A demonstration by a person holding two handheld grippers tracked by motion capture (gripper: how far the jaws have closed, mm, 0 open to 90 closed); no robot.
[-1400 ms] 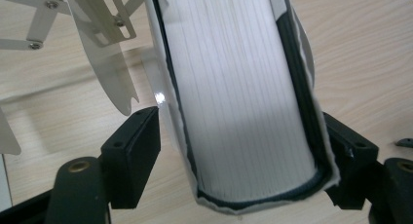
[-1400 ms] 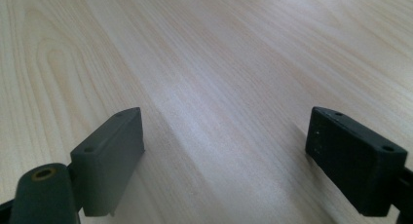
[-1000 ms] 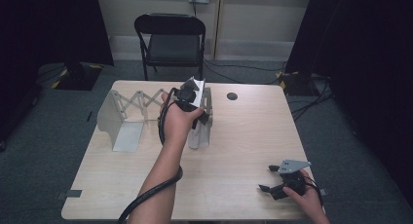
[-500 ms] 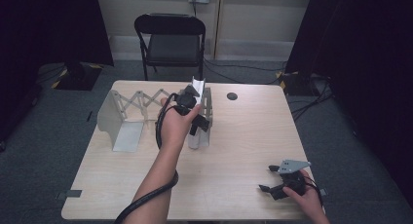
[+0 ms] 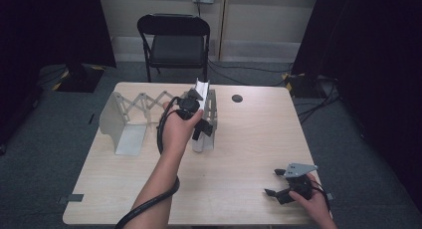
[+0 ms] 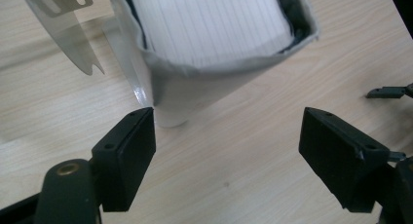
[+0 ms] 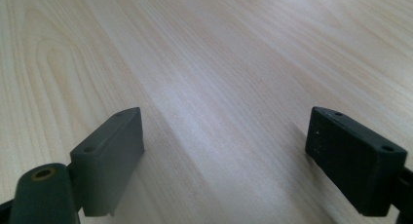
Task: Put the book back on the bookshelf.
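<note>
Grey metal expanding file rack (image 5: 127,122): on pale wooden table (image 5: 249,139), its right end (image 6: 204,87) holding white lined papers (image 6: 209,24).
Left gripper (image 6: 226,136): jaws apart, empty, before that end.
Right gripper (image 5: 279,183): released, resting near the table's front edge.
Advice: straddle the end wall squarely before closing.

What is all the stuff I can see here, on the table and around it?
Expandable file rack: one, grey metal, left half of table.
Notebook: one, white lined pages, standing at the rack's right end.
Table: one, light wood.
Round cap: one, dark, on the table's far side.
Folding chair: one, black, behind table.
Cables: several, black, floor at right.
Left gripper: one, black, open, before the notebook.
Right gripper: one, black, open, near right corner.
</note>
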